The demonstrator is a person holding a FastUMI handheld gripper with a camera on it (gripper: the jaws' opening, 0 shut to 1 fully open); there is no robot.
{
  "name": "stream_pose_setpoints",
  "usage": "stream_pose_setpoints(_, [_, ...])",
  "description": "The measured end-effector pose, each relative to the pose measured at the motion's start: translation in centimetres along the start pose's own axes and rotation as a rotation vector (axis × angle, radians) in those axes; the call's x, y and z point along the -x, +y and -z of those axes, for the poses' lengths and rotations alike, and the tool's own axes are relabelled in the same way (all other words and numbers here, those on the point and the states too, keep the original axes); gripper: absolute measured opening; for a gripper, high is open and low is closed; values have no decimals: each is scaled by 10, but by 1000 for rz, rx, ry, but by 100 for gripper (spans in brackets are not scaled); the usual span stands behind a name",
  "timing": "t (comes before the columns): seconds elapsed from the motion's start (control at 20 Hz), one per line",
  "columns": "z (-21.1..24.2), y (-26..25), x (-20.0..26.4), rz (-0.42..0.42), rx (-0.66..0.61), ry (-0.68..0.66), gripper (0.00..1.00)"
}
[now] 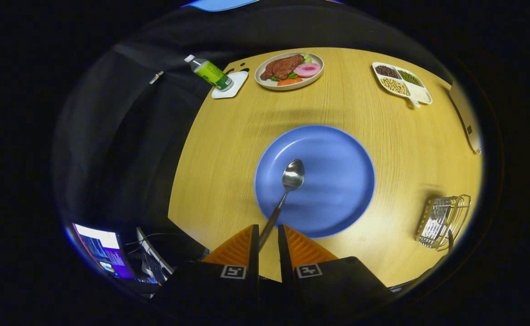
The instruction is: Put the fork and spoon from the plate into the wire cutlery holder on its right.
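— While the handle is pinched between the fingers, which way is the spoon (287, 188) pointed?

— Its long axis is run straight ahead, away from the gripper (268, 232), tilted a little to the right. The bowl is held over the near-left part of the plate (337, 154), hollow side up. Whether the bowl is touching the plate or raised just off it cannot be told.

— And the claw itself?

— It is clenched on the spoon: the thin handle is seen entering the narrow gap between the two ribbed pads, with both fingers closed nearly together on it. The handle's end is hidden behind them.

— What is the spoon made of?

— Polished metal, with a glossy oval bowl and a slim dark stem. The plate is round, matte blue, with a shallow raised rim, and is set on a pale wood-grain table (219, 158) with a curved edge.

— Where is the holder (441, 221)?

— It is placed well to the right of the plate, near the table's edge. It is built of bent silver wire, and its far side is blurred. A thin handle seems to be sticking out of it, though what it belongs to is hard to make out.

— Anything beyond?

— A dish of food (289, 70), a green bottle (209, 72) lying on a white coaster (234, 86), and a divided white tray (421, 93) of beans are seen at the far side.
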State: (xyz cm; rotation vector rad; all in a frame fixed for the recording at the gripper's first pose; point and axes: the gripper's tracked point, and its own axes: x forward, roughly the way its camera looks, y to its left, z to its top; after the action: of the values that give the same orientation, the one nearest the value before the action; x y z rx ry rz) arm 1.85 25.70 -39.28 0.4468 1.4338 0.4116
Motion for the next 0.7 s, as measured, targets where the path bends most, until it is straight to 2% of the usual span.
stream_pose_setpoints(0.25, [-1, -6, -42, 60, -88, 42, 25])
stream_pose_setpoints(0.45, [1, -15, -65, 128, -99, 60, 25])
stream_pose_setpoints(0.7, [12, -26, -89, 159, -90, 98, 26])
